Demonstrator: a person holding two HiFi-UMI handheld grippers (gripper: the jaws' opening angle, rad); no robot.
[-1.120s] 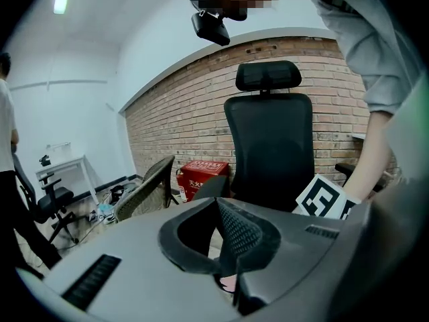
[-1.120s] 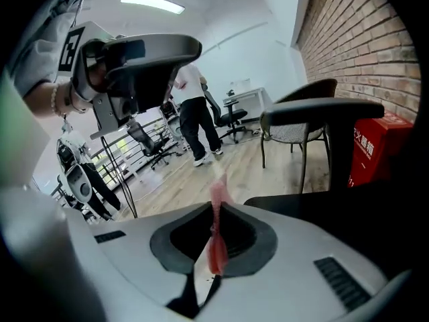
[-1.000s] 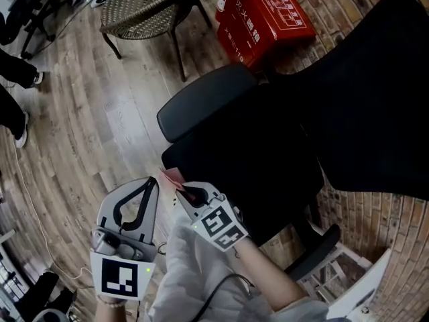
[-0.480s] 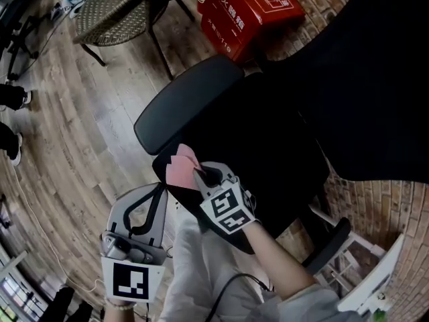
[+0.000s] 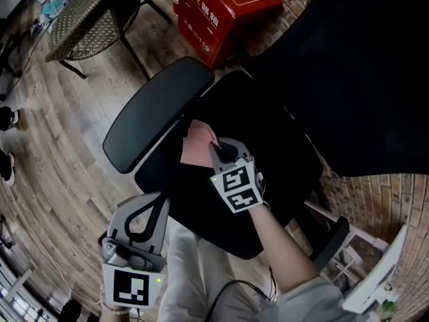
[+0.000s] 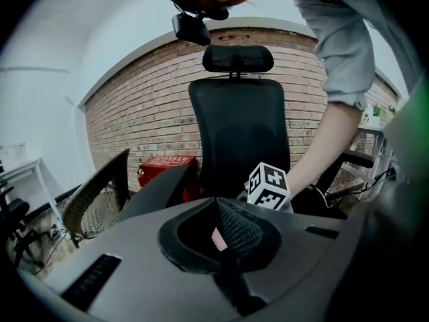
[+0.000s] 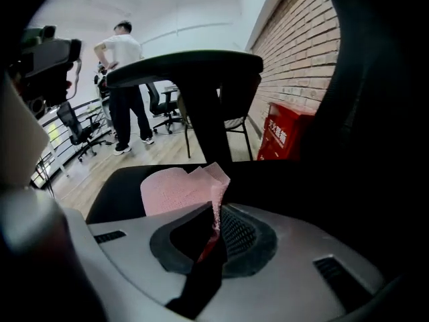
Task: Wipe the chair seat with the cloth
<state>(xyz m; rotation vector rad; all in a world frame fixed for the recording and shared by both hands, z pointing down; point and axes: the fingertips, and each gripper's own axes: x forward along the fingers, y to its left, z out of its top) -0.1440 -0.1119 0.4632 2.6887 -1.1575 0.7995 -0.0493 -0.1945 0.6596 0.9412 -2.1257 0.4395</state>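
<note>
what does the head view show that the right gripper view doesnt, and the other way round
Only the head view: the left gripper, shut and empty, away from the seat, and the marker cube on the right gripper.

Only the right gripper view: a standing person in a white shirt, office chairs beyond, and a close look at the right gripper's jaws shut on the cloth's edge.

Both: the pink cloth lying on the black chair seat, the armrest and the red box.
</note>
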